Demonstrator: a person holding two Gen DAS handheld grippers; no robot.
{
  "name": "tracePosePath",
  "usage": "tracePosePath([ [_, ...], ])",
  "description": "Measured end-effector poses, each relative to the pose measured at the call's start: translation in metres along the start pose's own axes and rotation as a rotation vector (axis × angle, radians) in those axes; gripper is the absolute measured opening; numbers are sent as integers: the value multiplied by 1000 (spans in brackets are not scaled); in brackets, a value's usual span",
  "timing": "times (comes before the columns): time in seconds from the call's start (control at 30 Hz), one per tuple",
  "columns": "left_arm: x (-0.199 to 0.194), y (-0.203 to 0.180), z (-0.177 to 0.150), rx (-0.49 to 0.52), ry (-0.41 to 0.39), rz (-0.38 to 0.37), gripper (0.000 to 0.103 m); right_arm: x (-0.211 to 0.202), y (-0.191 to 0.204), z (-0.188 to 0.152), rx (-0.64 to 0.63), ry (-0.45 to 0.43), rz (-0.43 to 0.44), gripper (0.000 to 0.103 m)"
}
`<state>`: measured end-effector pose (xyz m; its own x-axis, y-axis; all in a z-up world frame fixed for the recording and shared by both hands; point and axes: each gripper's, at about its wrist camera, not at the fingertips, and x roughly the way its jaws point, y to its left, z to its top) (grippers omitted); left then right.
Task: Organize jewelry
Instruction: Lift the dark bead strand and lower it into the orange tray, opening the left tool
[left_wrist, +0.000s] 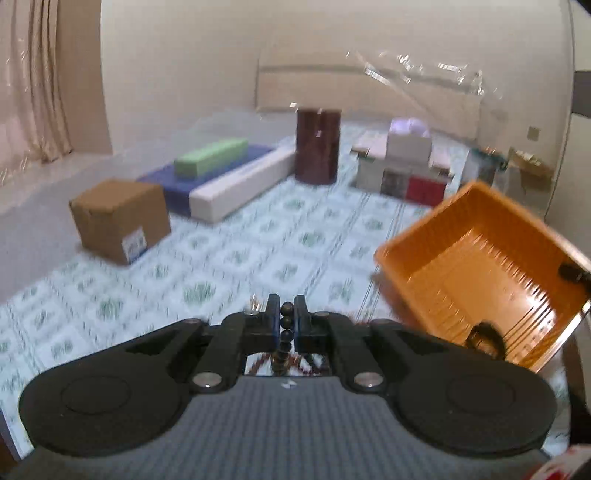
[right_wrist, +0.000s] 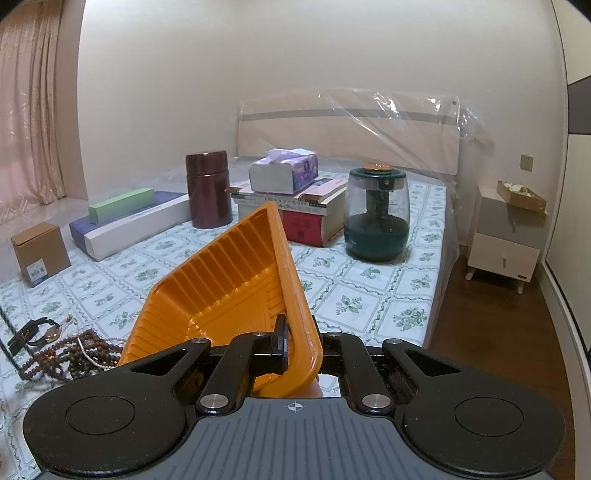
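Observation:
My left gripper (left_wrist: 287, 317) is shut on a black bead strand (left_wrist: 286, 325) that hangs down between the fingers, above the patterned bed sheet. An orange plastic tray (left_wrist: 476, 266) is tilted at the right, with a dark item (left_wrist: 487, 338) lying in it. My right gripper (right_wrist: 299, 343) is shut on the rim of the orange tray (right_wrist: 229, 284) and holds it tilted above the bed. A pile of brown bead necklaces (right_wrist: 74, 356) and a wristwatch (right_wrist: 35, 332) lie on the sheet at the left of the right wrist view.
On the bed stand a cardboard box (left_wrist: 120, 219), a blue, white and green box stack (left_wrist: 218, 177), a maroon canister (left_wrist: 317, 146), books with a tissue box (right_wrist: 288, 173) and a green humidifier (right_wrist: 376, 214). A nightstand (right_wrist: 506, 236) stands on the wooden floor at the right.

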<state>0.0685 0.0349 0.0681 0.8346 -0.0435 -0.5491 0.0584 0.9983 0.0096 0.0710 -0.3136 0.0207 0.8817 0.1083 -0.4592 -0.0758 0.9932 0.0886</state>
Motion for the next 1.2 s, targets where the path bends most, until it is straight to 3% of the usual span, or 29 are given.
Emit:
tracePosePath([
  [0.73, -59, -29, 126, 148, -261, -107, 6, -3, 7, 6, -20, -11, 1, 8],
  [1.2, -88, -59, 183, 205, -409, -158, 6, -4, 9, 6, -19, -16, 2, 9],
])
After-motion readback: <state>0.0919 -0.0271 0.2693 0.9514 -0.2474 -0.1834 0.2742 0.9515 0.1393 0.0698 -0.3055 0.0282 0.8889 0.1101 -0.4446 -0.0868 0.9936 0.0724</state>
